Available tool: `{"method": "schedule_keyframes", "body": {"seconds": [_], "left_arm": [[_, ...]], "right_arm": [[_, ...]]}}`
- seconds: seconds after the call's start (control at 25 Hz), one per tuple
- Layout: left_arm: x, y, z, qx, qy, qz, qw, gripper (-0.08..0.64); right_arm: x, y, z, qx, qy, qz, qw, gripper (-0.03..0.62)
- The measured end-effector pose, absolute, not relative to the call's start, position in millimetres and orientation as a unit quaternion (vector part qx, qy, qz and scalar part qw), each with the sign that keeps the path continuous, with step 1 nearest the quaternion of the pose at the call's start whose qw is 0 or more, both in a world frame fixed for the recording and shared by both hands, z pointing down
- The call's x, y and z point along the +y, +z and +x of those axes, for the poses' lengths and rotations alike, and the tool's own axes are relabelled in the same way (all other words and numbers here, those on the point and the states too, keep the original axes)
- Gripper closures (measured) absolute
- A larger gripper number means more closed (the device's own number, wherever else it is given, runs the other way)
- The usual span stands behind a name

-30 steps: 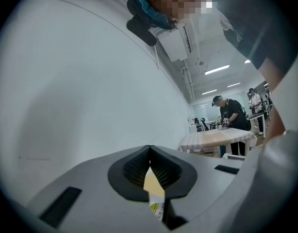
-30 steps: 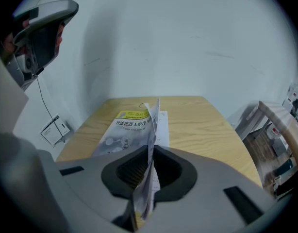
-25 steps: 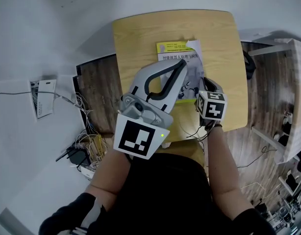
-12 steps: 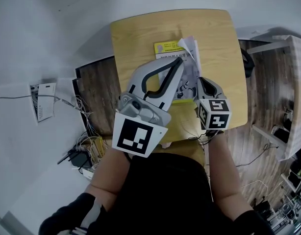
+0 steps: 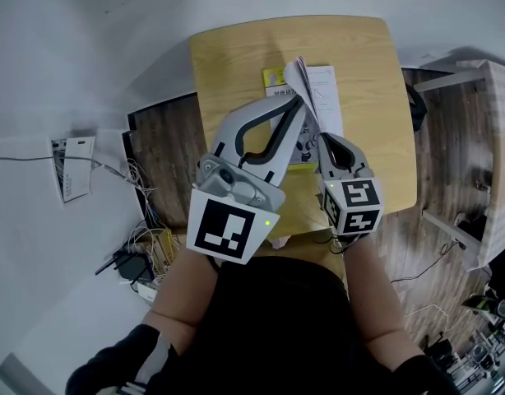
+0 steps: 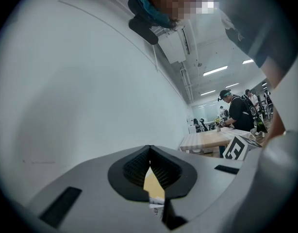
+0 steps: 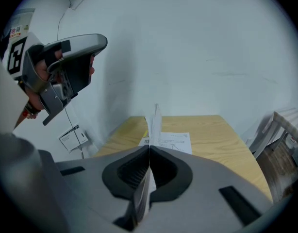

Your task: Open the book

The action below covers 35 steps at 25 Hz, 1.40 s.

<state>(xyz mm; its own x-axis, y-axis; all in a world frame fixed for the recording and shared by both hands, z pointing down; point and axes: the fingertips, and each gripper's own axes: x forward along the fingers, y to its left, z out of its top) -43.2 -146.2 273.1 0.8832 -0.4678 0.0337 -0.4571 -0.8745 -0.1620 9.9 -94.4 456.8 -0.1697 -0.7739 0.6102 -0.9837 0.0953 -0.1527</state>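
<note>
The book (image 5: 275,76) with a yellow cover lies on the small wooden table (image 5: 228,64). My right gripper (image 5: 328,142) is shut on the near edge of the cover and several pages (image 5: 308,97), holding them lifted and standing on edge above the book. A white inner page (image 5: 326,89) lies exposed to their right. In the right gripper view the pinched pages (image 7: 155,120) rise straight up from the jaws (image 7: 149,149), with the flat page (image 7: 174,142) behind. My left gripper (image 5: 299,103) hangs high over the book's near left, shut and holding nothing (image 6: 149,149).
Cables and a power strip (image 5: 141,253) clutter the floor left of the table, beside a white card (image 5: 71,167). Pale wooden furniture (image 5: 491,138) stands at the right. In the left gripper view a person (image 6: 236,113) stands at another table far back.
My right gripper has risen and pulled toward me with the cover and pages, swinging them from nearly flat to upright and baring a white page. The left gripper has stayed put.
</note>
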Motion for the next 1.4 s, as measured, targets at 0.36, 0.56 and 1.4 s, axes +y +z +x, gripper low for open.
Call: {"method": "schedule_keyframes", "body": {"seconds": [0.36,0.56,1.4], "left_arm": [[-148,268,-69,0.252,-0.037,-0.963,0.082,0.552],[-145,267,-87,0.26,-0.035,-0.961,0.083,0.552],[-157,268,-155,0.306,-0.041,-0.948,0.082,0.552]], "right_arm": [[-96,447,-25,-0.737,0.273,0.594,0.174,0.561],[-98,446,-49,-0.75,0.272,0.579,0.169,0.561],[-112,459,-130,-0.776,0.271,0.53,0.21,0.561]]}}
